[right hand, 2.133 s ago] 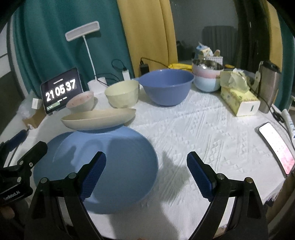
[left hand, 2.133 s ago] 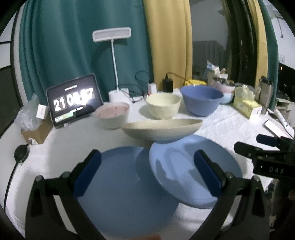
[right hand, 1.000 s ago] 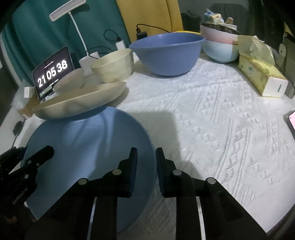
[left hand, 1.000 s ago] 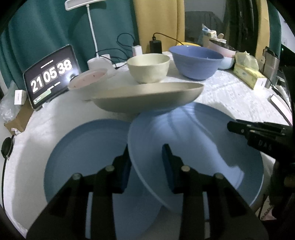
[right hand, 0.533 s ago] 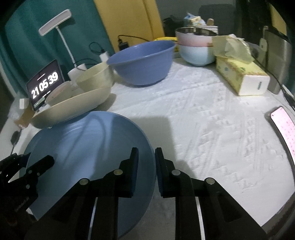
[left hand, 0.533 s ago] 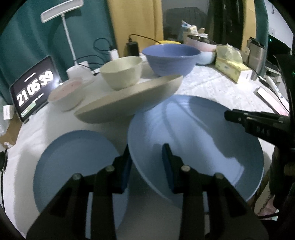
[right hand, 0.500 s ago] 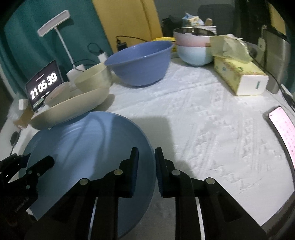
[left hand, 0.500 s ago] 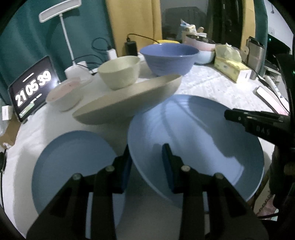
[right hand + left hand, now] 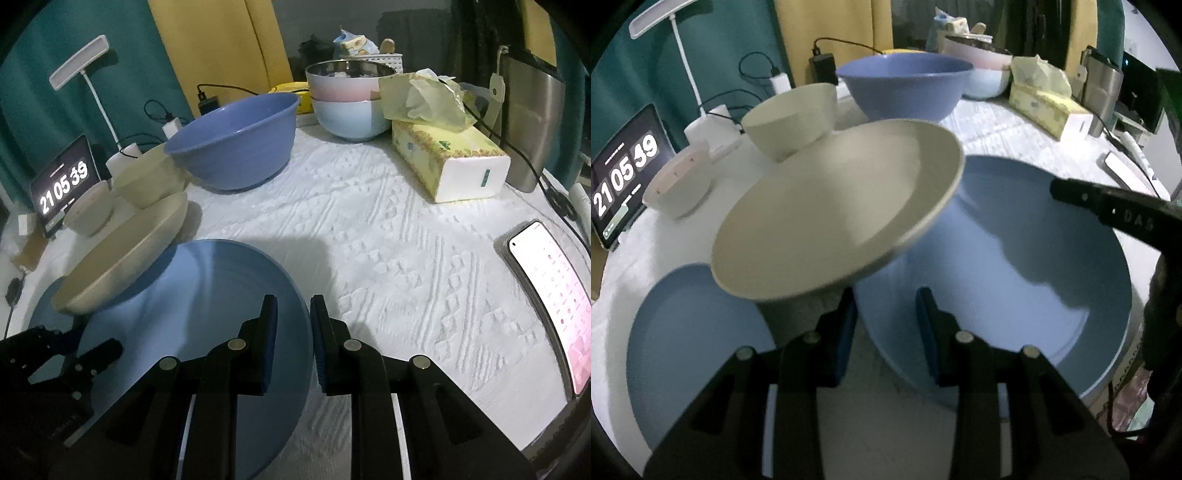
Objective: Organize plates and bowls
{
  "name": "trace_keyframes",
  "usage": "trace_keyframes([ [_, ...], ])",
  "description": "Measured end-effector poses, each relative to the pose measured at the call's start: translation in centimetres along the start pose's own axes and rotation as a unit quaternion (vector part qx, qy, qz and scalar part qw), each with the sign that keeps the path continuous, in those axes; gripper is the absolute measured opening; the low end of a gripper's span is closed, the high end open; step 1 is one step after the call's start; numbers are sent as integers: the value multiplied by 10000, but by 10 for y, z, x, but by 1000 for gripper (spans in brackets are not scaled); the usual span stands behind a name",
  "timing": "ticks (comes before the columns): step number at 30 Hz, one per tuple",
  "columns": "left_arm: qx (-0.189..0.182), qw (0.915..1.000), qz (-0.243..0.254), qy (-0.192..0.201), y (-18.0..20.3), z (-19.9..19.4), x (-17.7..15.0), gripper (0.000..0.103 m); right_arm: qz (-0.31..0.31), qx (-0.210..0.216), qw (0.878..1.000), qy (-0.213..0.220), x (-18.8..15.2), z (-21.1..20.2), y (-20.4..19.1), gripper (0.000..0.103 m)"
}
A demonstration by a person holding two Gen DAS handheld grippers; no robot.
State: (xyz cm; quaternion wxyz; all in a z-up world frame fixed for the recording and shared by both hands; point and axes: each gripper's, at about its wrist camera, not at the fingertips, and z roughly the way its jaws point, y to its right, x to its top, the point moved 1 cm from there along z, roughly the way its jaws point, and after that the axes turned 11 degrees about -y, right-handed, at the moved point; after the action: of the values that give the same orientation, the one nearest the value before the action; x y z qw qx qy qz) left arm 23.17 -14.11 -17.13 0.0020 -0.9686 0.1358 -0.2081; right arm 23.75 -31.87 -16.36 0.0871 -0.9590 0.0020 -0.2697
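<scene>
The beige plate has tipped up steeply since a moment ago, its right edge riding high on the lifted blue plate, and that blue plate has swung further off the second blue plate lying flat on the white tablecloth. Nearest in, the left gripper is clamped on the near rim of the lifted blue plate, one pad under, one over. Across the dish, the right gripper pinches the opposite rim, jaws nearly together with only the plate edge between them. So the plate hangs between both grippers above the table. Just behind, the beige plate leans on it, tilted. Further back stand a small pink bowl, a cream bowl and a big blue bowl. At the far left, a clock display glows.
</scene>
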Motion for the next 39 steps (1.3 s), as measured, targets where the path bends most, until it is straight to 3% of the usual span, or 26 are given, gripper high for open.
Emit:
trace_keyframes([
  [10,-21,9999,-63,96,-12,-7,-8,37,101,-241,9996,141,3,-6,-5,20],
  [16,-57,9996,-105,244,-22,-17,-15,44,114,-372,9989,258,5,-15,-11,21],
  [39,-143,9936,-671,892,-80,-52,-20,47,-365,-341,9980,377,17,-22,-63,22],
])
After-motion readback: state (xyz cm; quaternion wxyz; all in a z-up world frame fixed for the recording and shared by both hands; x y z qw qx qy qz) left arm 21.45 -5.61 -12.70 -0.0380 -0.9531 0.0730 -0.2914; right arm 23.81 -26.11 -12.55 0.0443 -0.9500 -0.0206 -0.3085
